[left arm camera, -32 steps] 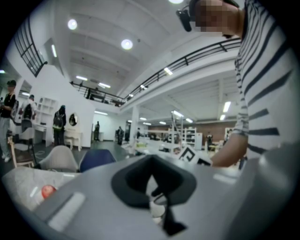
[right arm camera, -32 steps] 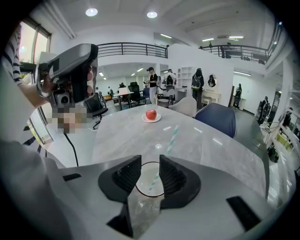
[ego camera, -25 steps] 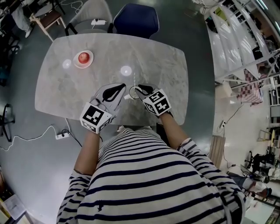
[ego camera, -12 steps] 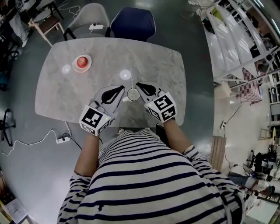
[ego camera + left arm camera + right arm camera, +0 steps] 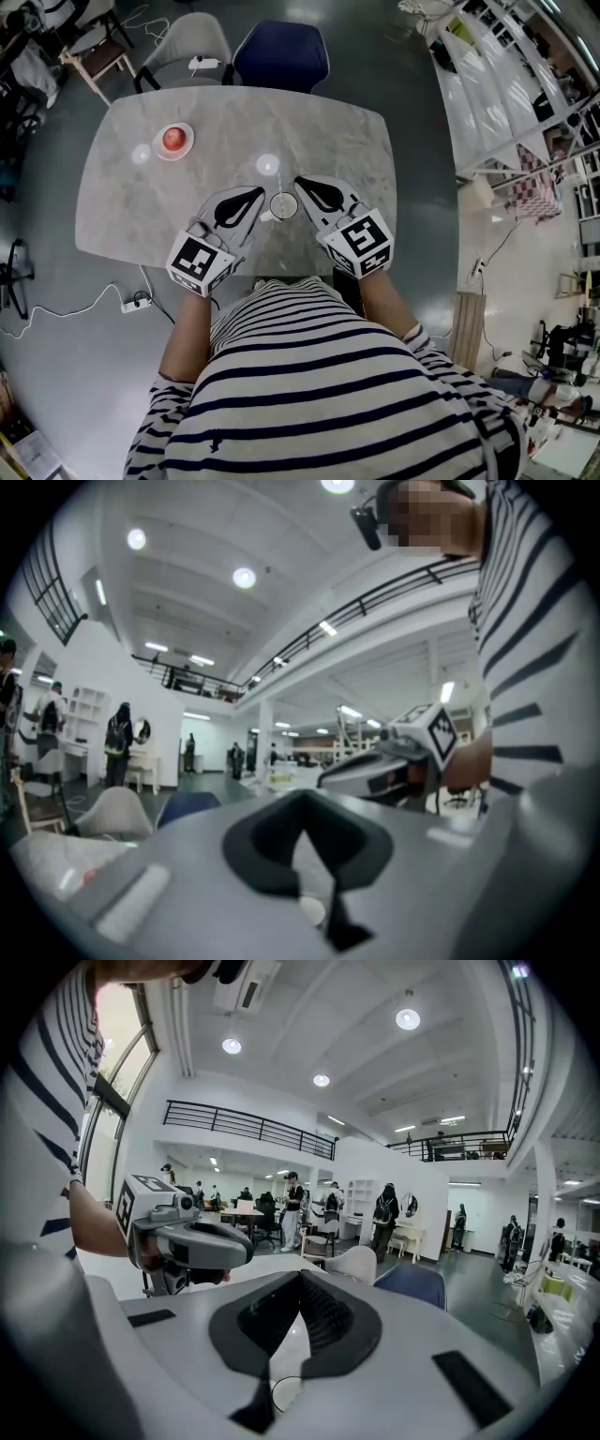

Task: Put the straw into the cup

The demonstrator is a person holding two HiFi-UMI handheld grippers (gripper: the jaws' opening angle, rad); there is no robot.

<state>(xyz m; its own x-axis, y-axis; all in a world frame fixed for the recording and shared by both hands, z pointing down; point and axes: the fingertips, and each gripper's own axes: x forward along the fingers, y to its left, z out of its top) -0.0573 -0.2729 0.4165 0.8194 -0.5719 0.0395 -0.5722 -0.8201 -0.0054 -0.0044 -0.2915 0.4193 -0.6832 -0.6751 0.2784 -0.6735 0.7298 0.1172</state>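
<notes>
Looking down at a marble-look surface (image 5: 356, 150). Clear cup (image 5: 284, 204) parked upright near the front edge, smack between the two gripper tips.

On its left side, the left gripper (image 5: 266, 194), just beside the cup and pointing level. Jaws pulled together down to a thin seam in the left gripper view. Tiny white bit (image 5: 265, 217) right at that tip, touching or nearly touching the cup. Can't tell whether pinched or just lying there, or whether straw at all. No sure sighting of the straw elsewhere, and the cup's inside too small to read.

On the other side, the right gripper (image 5: 298, 184), up above the rim and tilted a little downward. Jaws pinched fully together with nothing between them, only the cup's rim peeking through the gap below in the right gripper view.

Further back on the left, a plate (image 5: 190, 136) with a red apple (image 5: 172, 138) on it, well apart from the cup. Blue chair (image 5: 281, 56) and a pale chair (image 5: 192, 37) at the far side. Striped shirt (image 5: 328, 375) filling the bottom of the head view.
</notes>
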